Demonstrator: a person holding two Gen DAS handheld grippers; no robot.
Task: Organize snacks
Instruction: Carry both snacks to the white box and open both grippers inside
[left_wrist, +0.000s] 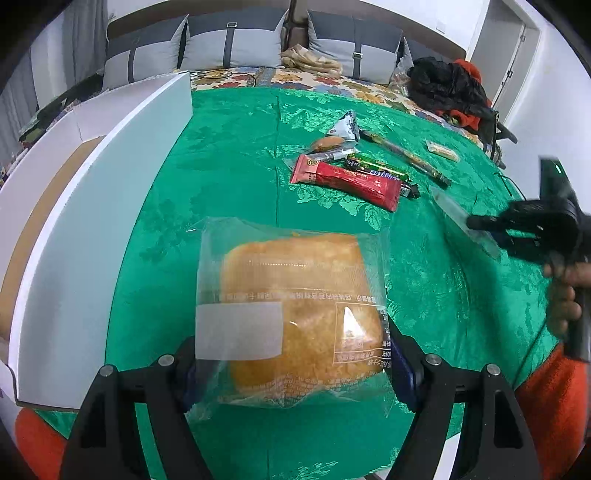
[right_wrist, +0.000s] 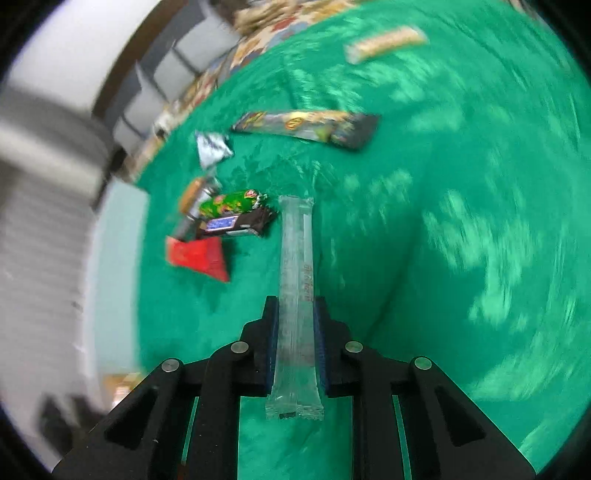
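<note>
Both claws were loaded. Our left claw gripped the bun in its clear bag, pads pressed into the two sides, holding it above the green cloth just beside the white box. Our right claw had clamped tight on a clear stick pack, which ran forward between the pads and stuck out past them at both ends.

We judged the step to be carrying both snacks to the box. To do it well we needed to keep the bun level and squeeze no harder, since soft bread dents and a slick bag can slide; we wanted to clear the box wall before letting go. The stick pack was held near its rear end, so its long front could droop or swing, and a steady carry seemed wise.

The bun looked golden, domed and spongy, its wrapper glossy and crinkled, with a white label patch. The stick pack was narrow, flat and see-through, with crimped ends. The cloth was a shiny woven damask with a leaf pattern, and the box had stiff, smooth white walls.

Other snacks lay in a loose cluster farther out on the cloth: a red pack, a green bar, a small silver packet.
</note>
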